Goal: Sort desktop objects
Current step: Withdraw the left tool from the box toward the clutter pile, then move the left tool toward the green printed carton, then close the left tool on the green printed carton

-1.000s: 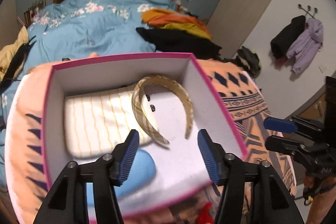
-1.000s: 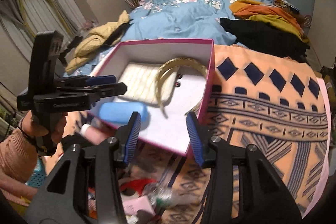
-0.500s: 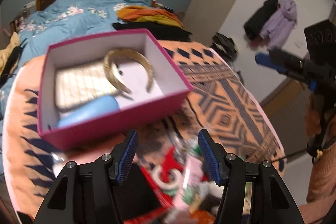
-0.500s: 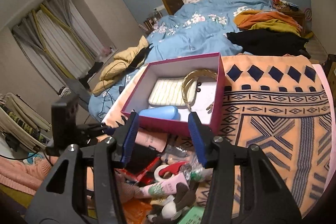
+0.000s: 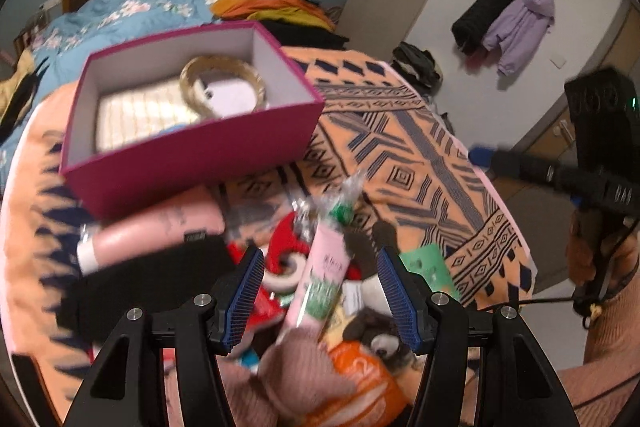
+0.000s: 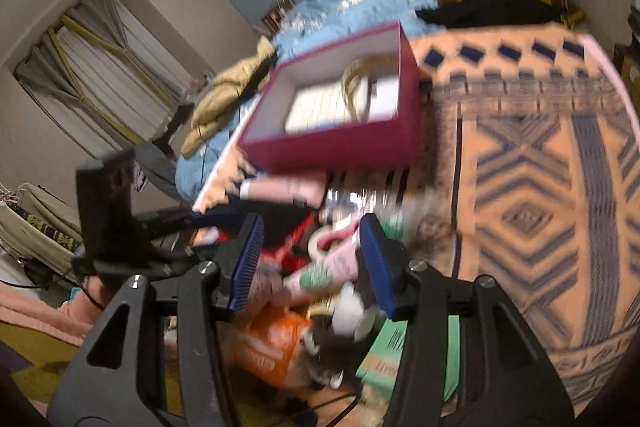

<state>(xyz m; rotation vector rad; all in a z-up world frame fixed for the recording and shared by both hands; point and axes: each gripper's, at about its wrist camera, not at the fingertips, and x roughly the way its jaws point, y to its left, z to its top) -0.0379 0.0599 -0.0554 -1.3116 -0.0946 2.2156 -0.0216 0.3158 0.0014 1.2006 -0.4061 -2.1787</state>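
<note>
The pink tube [image 5: 326,279] lies in the clutter by the desk's near edge, in front of the magenta box [image 5: 192,151]; its long axis runs straight ahead between the left gripper [image 5: 320,301]'s spread, empty jaws; the right gripper [image 6: 310,267] gapes empty too

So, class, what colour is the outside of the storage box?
Magenta pink outside, on the box; clearest in the left wrist view.
</note>
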